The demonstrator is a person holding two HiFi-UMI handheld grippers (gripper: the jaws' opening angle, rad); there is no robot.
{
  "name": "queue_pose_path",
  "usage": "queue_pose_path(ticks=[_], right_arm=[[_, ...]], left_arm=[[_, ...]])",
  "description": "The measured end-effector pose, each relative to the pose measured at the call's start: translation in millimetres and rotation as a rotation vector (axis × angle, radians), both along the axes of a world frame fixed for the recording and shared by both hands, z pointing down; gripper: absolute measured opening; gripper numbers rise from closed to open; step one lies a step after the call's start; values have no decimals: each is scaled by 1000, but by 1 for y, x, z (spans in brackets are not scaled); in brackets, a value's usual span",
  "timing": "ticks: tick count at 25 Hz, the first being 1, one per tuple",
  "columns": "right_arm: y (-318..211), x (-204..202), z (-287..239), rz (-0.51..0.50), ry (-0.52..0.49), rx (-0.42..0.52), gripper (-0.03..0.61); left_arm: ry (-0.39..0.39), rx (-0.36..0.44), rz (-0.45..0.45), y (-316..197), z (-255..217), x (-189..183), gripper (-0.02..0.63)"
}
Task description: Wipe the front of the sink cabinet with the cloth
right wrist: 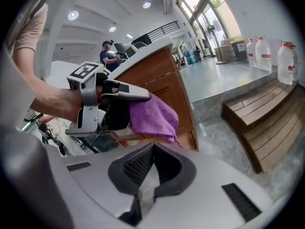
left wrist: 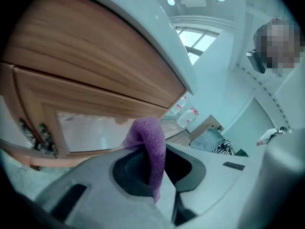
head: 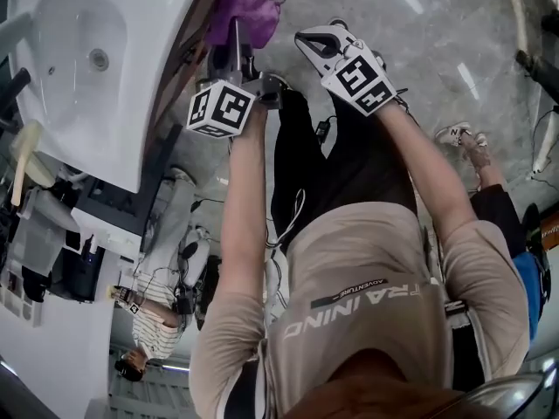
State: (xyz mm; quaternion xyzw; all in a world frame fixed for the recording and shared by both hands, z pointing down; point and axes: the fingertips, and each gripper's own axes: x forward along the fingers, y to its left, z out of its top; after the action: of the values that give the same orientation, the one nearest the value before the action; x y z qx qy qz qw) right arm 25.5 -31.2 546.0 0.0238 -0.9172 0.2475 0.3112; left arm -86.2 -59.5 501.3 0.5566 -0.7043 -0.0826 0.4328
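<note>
Two hand-held grippers are in view. The left gripper (left wrist: 153, 173) is clamped on a purple terry cloth (left wrist: 149, 140). A fold of the fabric stands upright between the dark pads, rises above the jaw tips and drapes forward. In the right gripper view the cloth hangs from the left gripper's tips as a loose, rumpled bunch with one corner pointing down. The cloth sits in front of the brown wood-grain sink cabinet (left wrist: 90, 66), near the pale inset panel (left wrist: 90, 132) of its door; contact with the wood cannot be confirmed. The right gripper (right wrist: 153, 147) has its jaws closed together with nothing between them. It is positioned beside the left gripper and points toward the cloth. A white ceramic basin (head: 70, 51) tops the cabinet. A grey polished stone floor (head: 419, 33) lies beneath.
</note>
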Motion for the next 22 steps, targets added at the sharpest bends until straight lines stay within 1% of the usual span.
queue_pose_path(ticks=[4, 8, 13, 18, 22], right_arm=[[61, -28, 1, -77, -9, 1, 12], [128, -71, 3, -171, -6, 8, 12], [211, -132, -3, -307, -26, 70, 12], [271, -186, -7, -332, -44, 62, 12], [312, -207, -4, -362, -40, 53, 12]], left_arm=[[-5, -59, -74, 89, 10, -28, 40], [-20, -115, -139, 177, 15, -65, 40], [-25, -161, -256, 276, 17, -124, 40], [-3, -190, -339, 348, 30, -170, 40], [-1, -215, -379, 393, 42, -200, 40]])
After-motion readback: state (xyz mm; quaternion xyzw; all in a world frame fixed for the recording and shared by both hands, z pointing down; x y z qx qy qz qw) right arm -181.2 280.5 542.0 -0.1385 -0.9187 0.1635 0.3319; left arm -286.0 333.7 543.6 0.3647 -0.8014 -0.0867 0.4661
